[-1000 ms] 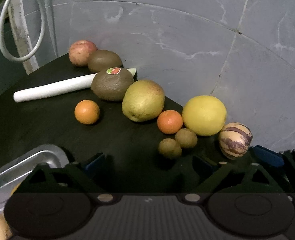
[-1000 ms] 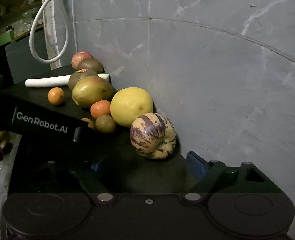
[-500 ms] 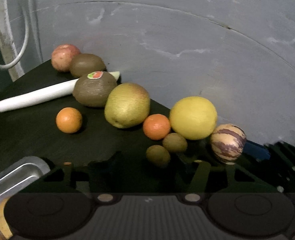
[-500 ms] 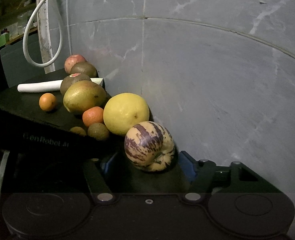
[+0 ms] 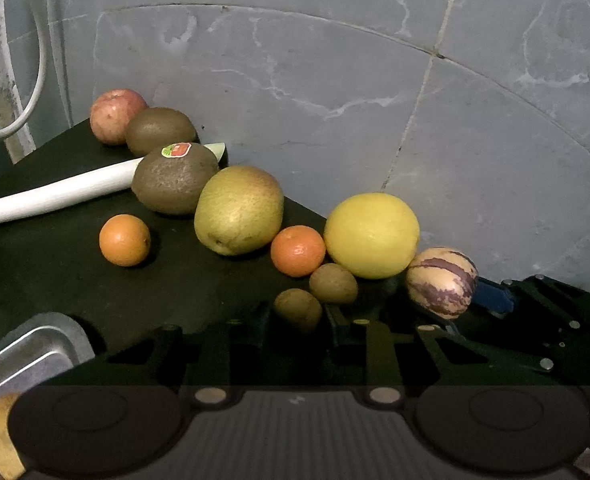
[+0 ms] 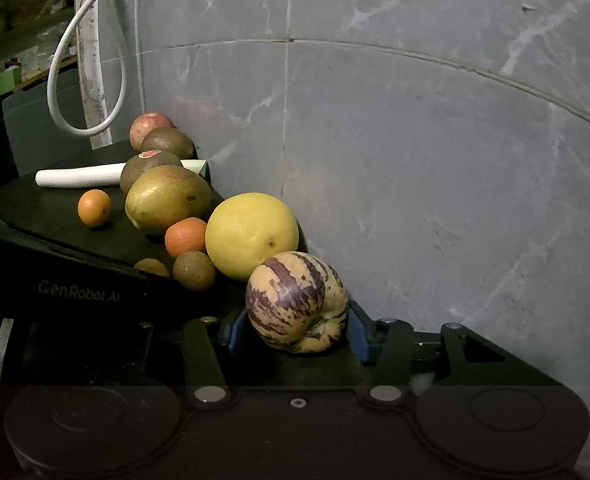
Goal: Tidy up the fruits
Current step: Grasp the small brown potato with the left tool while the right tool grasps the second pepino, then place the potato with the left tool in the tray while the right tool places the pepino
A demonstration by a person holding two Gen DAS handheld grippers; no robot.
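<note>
While the right gripper (image 6: 295,328) closes its blue pads on the striped fruit (image 6: 295,300) between them, the left gripper (image 5: 299,320) pinches the small brown fruit (image 5: 298,309) at its fingertips. Both look light, smooth, bruisable; grip across the widest middle.

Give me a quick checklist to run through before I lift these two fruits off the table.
1. Left tongs shut on the small brown fruit: ok.
2. Right tongs grip settled on the striped fruit: not ok, blue pads against its sides, jaws closing.
3. Striped fruit clear of the yellow fruit: cannot tell, they overlap.
4. Neighbouring brown fruit clear of the left tongs: cannot tell.
5. Room in the metal tray: cannot tell, mostly hidden.
</note>
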